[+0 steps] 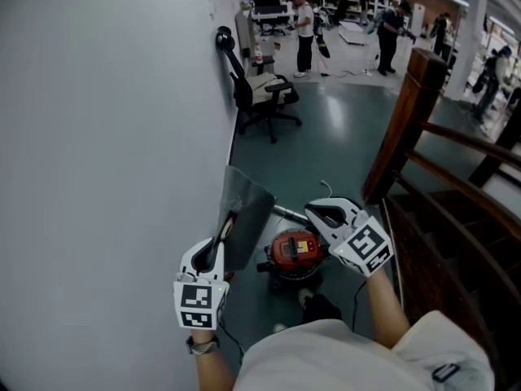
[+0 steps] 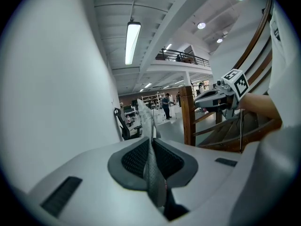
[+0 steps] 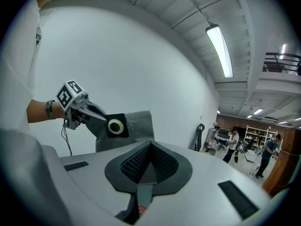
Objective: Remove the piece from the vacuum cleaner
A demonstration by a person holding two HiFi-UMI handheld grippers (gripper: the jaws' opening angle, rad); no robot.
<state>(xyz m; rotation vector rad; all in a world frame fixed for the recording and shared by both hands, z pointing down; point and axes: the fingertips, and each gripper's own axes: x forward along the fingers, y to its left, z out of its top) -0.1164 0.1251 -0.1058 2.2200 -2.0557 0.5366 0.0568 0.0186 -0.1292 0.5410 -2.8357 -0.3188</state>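
Observation:
The piece is a flat grey dust bag (image 1: 245, 217) with a black collar and a pale ring (image 3: 115, 126). My left gripper (image 1: 225, 228) is shut on it and holds it up beside the white wall. In the left gripper view the bag's edge (image 2: 152, 166) runs upright between the pads. The red vacuum cleaner (image 1: 294, 252) stands on the floor below, apart from the bag. My right gripper (image 1: 316, 211) hovers above the cleaner, shut with nothing in it. In the right gripper view its jaws (image 3: 148, 160) meet, and the left gripper (image 3: 96, 118) shows with the bag.
A white wall (image 1: 106, 137) fills the left. A wooden stair rail and post (image 1: 407, 120) stand at the right. A black office chair (image 1: 260, 96) sits by the wall farther off. Several people (image 1: 305, 35) stand at the back of the hall. A cable (image 1: 358, 296) lies near the cleaner.

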